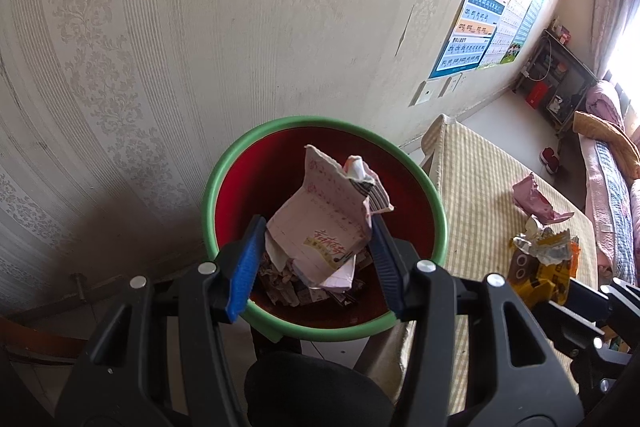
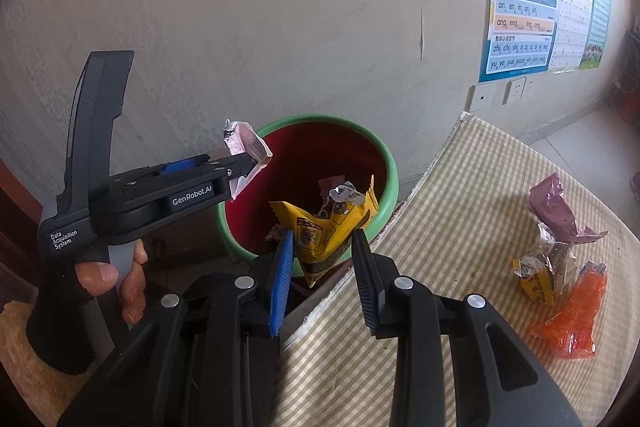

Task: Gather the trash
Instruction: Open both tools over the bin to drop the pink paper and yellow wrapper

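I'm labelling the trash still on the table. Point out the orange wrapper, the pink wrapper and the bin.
orange wrapper (image 2: pixel 574 319), right wrist view, middle of the crumpled film.
pink wrapper (image 2: pixel 554 209), right wrist view, its flat upper part.
bin (image 2: pixel 386 163), right wrist view, green rim.

Left gripper (image 1: pixel 316 223) angled down, jaws partly closed, clamped on a load. Right gripper (image 2: pixel 322 247) same pitch, narrower gap, also gripping. Bare hand (image 2: pixel 116 279) wraps the left handle.

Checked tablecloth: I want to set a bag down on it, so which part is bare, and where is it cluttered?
The checked tablecloth lies bare from the green-rimmed bin across to the wrapper pile. The crowded part is the right edge: pink wrapper, crumpled yellow wrapper, orange wrapper.
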Tool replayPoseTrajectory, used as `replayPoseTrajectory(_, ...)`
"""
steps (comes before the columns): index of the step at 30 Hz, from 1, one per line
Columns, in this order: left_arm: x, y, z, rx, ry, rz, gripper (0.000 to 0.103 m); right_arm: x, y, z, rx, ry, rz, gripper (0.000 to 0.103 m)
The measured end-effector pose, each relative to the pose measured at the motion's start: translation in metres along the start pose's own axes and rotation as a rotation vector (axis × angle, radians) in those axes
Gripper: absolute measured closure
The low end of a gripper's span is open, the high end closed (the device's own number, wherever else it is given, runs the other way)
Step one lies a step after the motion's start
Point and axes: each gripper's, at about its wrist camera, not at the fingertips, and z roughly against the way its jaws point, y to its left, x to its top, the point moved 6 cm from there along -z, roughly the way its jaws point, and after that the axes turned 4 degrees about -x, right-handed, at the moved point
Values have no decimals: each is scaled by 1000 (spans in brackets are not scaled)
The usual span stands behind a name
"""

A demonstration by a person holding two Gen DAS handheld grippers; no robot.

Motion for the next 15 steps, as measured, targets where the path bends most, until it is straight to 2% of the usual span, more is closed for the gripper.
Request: replayPoseTrajectory(15,1,6,-20,32,35,-13,53,11,1,-17,24,20,21,72)
